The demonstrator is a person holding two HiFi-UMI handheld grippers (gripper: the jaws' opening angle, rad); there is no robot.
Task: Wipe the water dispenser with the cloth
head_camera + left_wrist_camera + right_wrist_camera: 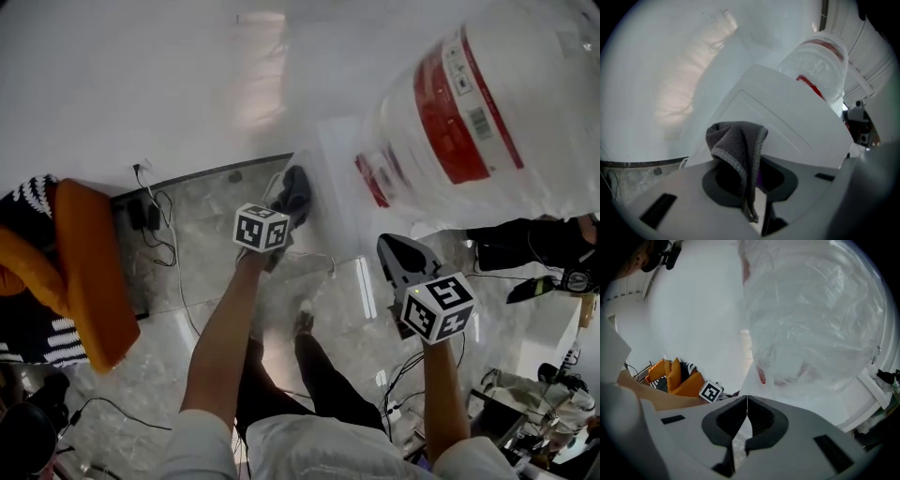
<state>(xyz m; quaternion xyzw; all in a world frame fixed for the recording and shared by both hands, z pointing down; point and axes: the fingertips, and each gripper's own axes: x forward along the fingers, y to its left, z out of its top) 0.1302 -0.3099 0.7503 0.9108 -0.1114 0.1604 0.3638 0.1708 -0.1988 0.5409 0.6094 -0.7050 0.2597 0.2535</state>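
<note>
**Wiping job: cloth is at the dispenser, most of the work looks left to do**

Far left there's an orange cushion (89, 272) and a tangle of cables (164, 239) on a glossy grey stone-look floor (211, 211), with a plain white wall (141, 84) behind. No bench here, the dispenser stands on the floor.

Next over, the left gripper (289, 204) has its jaws clamped on a dark grey cloth (738, 145). The cloth flops over in a fold right in front of the water dispenser (787, 131), up by the white side panel. I can't say for sure whether it's pressed on or just off.

The panel looks plain white all over, no streaks or wet patches I can make out, so there's no telling what's been wiped. My guess is the side panel is the step in hand, with the front and the top around the big water bottle (469, 103) left.

The right gripper (401, 253) hangs near the bottle with its jaws together on nothing. Far right is dark gear and more cables, too cluttered to name.
</note>
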